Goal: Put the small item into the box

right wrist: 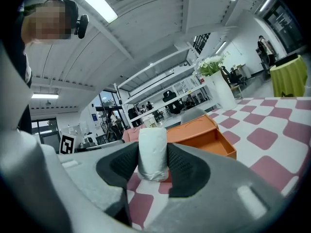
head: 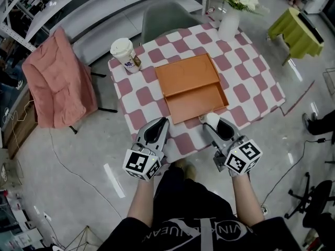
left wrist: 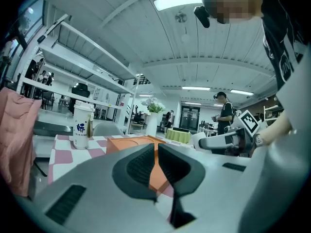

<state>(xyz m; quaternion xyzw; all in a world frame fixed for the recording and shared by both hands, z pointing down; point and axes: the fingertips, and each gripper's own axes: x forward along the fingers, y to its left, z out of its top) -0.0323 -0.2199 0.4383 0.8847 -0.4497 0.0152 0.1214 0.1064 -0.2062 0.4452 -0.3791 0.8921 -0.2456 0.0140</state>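
Counter point(head: 251, 95) in pink and white checks, with orange box point(head: 193, 88) lying at its middle, near half open like a tray. Beyond it, paper cup point(head: 123, 54) and vase point(head: 229, 22), well apart from the work. Right gripper point(head: 212, 120) just short of the box's near rim, fingers pinching white roll point(right wrist: 153, 152) upright, above the counter and not yet inside the box. Left gripper point(head: 161, 122) beside it, fingers pressed almost together on nothing. Risks, by judgement: could land the roll short on the counter if let go before clearing the rim; could clip the rim and shove the box; could let the roll topple off the near edge.
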